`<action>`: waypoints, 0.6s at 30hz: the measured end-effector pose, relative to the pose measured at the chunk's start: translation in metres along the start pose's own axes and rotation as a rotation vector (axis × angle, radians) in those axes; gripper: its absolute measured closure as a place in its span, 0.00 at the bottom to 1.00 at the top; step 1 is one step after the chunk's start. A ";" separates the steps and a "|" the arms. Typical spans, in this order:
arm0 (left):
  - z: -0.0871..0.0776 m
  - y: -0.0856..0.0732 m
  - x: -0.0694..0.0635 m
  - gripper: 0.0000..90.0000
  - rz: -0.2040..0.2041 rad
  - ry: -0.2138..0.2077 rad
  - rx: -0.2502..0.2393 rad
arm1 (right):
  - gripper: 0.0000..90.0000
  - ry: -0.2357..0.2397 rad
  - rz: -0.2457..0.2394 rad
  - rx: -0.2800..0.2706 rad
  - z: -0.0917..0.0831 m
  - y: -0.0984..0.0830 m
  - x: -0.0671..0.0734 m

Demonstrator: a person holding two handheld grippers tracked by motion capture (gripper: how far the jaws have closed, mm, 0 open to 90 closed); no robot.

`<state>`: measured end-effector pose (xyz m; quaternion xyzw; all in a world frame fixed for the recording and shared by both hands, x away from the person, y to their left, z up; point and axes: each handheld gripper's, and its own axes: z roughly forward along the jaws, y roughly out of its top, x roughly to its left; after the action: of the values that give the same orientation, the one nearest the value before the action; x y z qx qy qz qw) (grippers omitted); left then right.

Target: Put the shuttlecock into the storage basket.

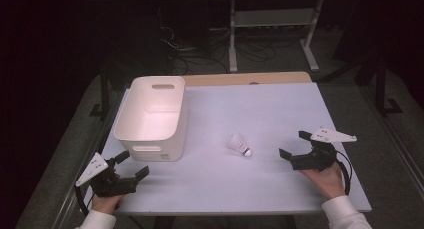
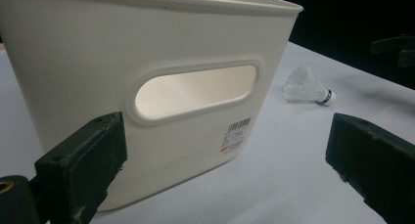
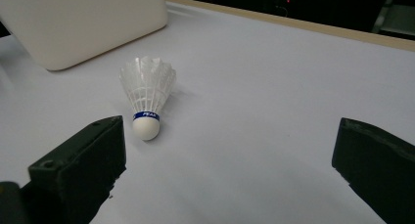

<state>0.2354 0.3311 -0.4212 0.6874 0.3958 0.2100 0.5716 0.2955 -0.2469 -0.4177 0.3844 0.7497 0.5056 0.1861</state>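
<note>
A white shuttlecock (image 1: 240, 145) with a blue band lies on its side near the middle of the white table (image 1: 260, 109). To its right, my right gripper (image 1: 291, 145) rests on the table, jaws wide open and empty, pointing left at the shuttlecock (image 3: 147, 96) a short way ahead. A white plastic bin (image 1: 152, 116) with handle slots stands at the left. My left gripper (image 1: 134, 164) sits open and empty just in front of the bin (image 2: 147, 62), facing its near wall. The shuttlecock (image 2: 308, 85) lies farther off to the right in the left gripper view.
The table's wooden far edge (image 1: 247, 78) runs behind the white sheet. Beyond it stand a metal frame (image 1: 272, 29) and loose cables (image 1: 200, 54) on a dark floor. A hand (image 1: 327, 181) in a white sleeve holds each gripper near the front edge.
</note>
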 end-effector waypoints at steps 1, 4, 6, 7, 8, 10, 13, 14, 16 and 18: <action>0.000 0.000 0.000 0.02 0.000 0.000 0.000 | 0.00 -0.001 0.000 0.001 0.000 0.001 0.001; 0.001 0.000 0.000 0.02 -0.002 0.003 0.002 | 0.00 -0.001 -0.013 0.017 0.001 0.004 0.004; 0.000 0.000 0.000 0.02 0.002 0.003 0.006 | 0.00 0.006 -0.021 0.034 0.002 0.006 0.005; 0.000 0.000 0.000 0.02 0.002 0.003 0.009 | 0.00 0.010 -0.023 0.041 0.003 0.008 0.006; 0.000 0.000 0.001 0.02 0.004 0.002 0.010 | 0.00 0.010 -0.030 0.047 0.004 0.009 0.006; 0.000 0.000 0.001 0.02 0.001 0.000 0.013 | 0.00 0.014 -0.030 0.057 0.004 0.012 0.008; 0.000 0.000 0.001 0.02 0.004 -0.002 0.012 | 0.00 0.012 -0.039 0.061 0.006 0.016 0.009; 0.000 0.000 0.000 0.02 0.002 -0.004 0.010 | 0.00 0.014 -0.038 0.062 0.006 0.017 0.010; 0.000 0.000 0.000 0.02 -0.002 -0.002 0.011 | 0.00 0.018 -0.046 0.073 0.008 0.020 0.011; 0.000 0.000 0.000 0.02 0.001 -0.003 0.012 | 0.00 0.023 -0.055 0.080 0.010 0.022 0.012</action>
<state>0.2354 0.3315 -0.4211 0.6913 0.3961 0.2068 0.5678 0.3033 -0.2269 -0.4009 0.3649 0.7817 0.4742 0.1759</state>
